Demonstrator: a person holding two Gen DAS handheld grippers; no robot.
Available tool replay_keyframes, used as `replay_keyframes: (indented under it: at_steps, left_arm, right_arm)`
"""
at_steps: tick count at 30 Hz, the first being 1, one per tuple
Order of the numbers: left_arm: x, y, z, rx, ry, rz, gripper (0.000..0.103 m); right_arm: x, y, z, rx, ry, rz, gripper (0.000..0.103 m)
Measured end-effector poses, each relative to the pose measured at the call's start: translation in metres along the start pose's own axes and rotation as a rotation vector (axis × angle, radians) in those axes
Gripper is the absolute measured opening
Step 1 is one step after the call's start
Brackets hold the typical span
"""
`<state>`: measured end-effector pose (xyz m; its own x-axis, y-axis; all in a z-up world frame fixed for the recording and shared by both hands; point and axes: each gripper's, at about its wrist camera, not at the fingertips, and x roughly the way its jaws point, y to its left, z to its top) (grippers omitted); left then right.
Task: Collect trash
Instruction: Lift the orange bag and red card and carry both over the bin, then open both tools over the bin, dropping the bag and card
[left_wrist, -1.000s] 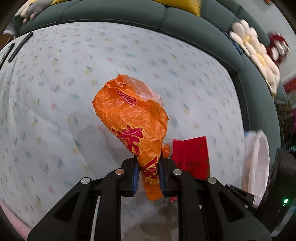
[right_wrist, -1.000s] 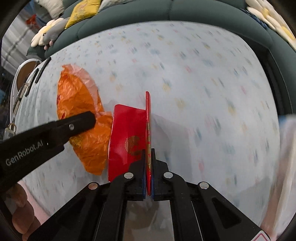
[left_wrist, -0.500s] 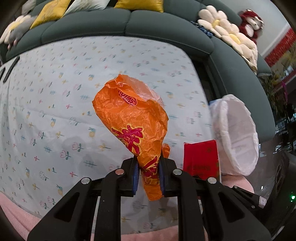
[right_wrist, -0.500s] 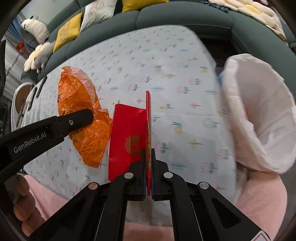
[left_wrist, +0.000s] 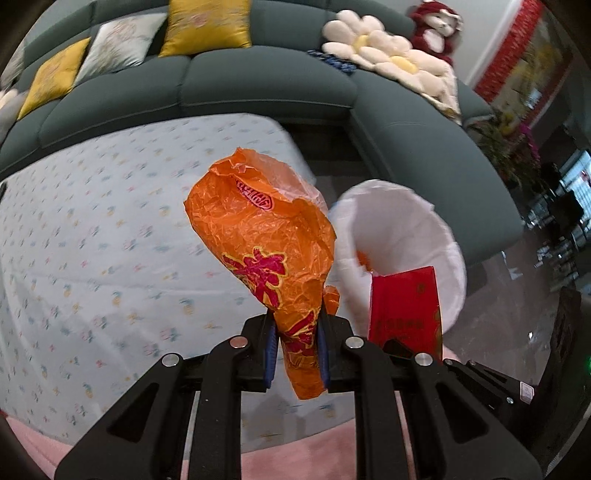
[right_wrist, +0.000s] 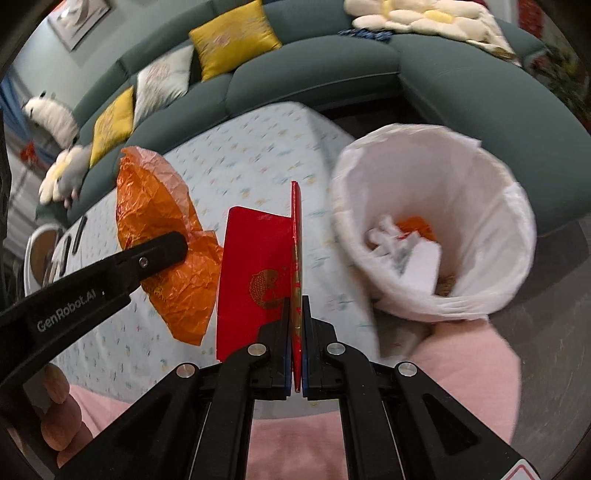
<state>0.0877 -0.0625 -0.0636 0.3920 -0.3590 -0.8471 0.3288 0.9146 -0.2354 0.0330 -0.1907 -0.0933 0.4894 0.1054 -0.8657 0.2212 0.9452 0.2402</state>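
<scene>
By the green sofa (left_wrist: 266, 85), our left gripper (left_wrist: 295, 347) pinches an orange wrapper (left_wrist: 258, 236), our right gripper (right_wrist: 295, 343) a red envelope (right_wrist: 255, 280), near the bin (right_wrist: 491, 236).

Green sofa (left_wrist: 266, 85) – yellow cushions (right_wrist: 232, 37), flower pillow (left_wrist: 373, 51); floral tablecloth (left_wrist: 92, 236).

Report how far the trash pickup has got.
Done: the white-lined bin already holds paper scraps. In hand: left tongs grip the orange wrapper; right tongs pinch the red envelope. Left: dropping both into the bin.
</scene>
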Motion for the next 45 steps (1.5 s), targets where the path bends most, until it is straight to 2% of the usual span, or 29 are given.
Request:
replay_keyframes:
  at_steps: [3, 8, 13, 17, 19, 20, 21, 26, 37, 45]
  left_arm:
    - [0.002, -0.02, 0.006, 0.031, -0.009, -0.031, 0.017]
    - [0.014, -0.058, 0.02, 0.097, -0.026, -0.071, 0.018]
    - [0.028, -0.087, 0.037, 0.122, -0.024, -0.112, 0.019]
    - [0.036, -0.105, 0.048, 0.14, -0.036, -0.143, 0.029]
    - [0.038, -0.112, 0.053, 0.142, -0.044, -0.148, 0.039]
    - [0.04, -0.114, 0.055, 0.141, -0.048, -0.141, 0.047]
    - [0.041, -0.115, 0.056, 0.139, -0.052, -0.133, 0.051]
    - [0.043, -0.113, 0.057, 0.131, -0.068, -0.107, 0.059]
    - [0.046, -0.094, 0.057, 0.095, -0.066, -0.072, 0.06]
    - [0.046, -0.081, 0.053, 0.073, -0.061, -0.034, 0.061]
  right_arm:
    - [-0.013, -0.018, 0.005, 0.009, -0.04, -0.045, 0.003]
    - [-0.023, -0.049, 0.01, 0.081, -0.07, -0.049, 0.003]
    - [-0.027, -0.079, 0.014, 0.144, -0.088, -0.069, 0.003]
    - [-0.029, -0.1, 0.018, 0.197, -0.098, -0.076, 0.003]
    - [-0.029, -0.111, 0.02, 0.22, -0.103, -0.083, 0.003]
    - [-0.03, -0.117, 0.022, 0.23, -0.106, -0.087, 0.003]
    - [-0.03, -0.12, 0.024, 0.236, -0.108, -0.091, 0.003]
    - [-0.031, -0.13, 0.031, 0.25, -0.121, -0.1, 0.003]
    - [-0.029, -0.131, 0.047, 0.248, -0.133, -0.108, 0.003]
    - [-0.022, -0.116, 0.06, 0.201, -0.126, -0.109, 0.003]
